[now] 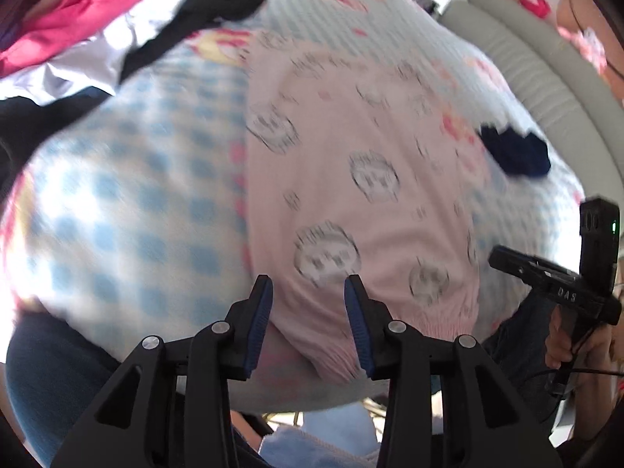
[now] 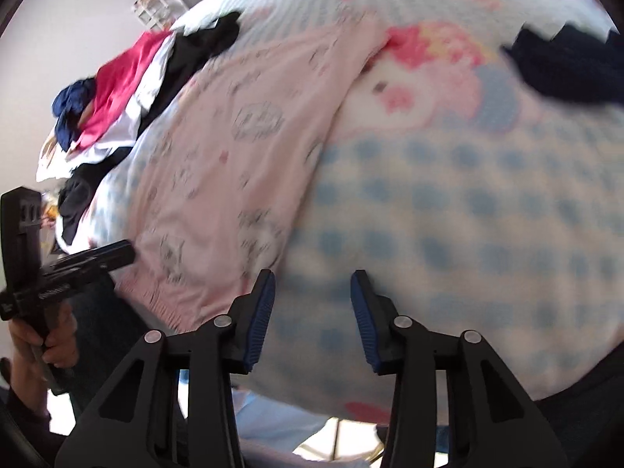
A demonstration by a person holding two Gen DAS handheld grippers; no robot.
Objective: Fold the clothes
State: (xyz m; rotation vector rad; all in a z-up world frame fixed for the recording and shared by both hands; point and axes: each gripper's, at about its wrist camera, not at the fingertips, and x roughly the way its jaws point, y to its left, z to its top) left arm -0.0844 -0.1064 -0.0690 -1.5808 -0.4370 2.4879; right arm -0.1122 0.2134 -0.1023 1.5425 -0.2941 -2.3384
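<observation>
Folding looks about to start: pink printed garment [image 1: 351, 179] lies flat on the checked blanket [image 1: 128, 202], left gripper [image 1: 308, 300] spread empty over its elastic hem, right gripper [image 2: 312, 296] spread empty beside it, so both must next pinch hem corners.

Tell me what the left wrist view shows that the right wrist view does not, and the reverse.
Only the left wrist view shows the grey padded headboard and the left gripper, jaws open, above the pink garment.

Only the right wrist view shows the white shelf by the wall and the right gripper, jaws open, above the blue checked blanket.

Both show the pink garment, the blanket, the pile of clothes and a dark garment.
</observation>
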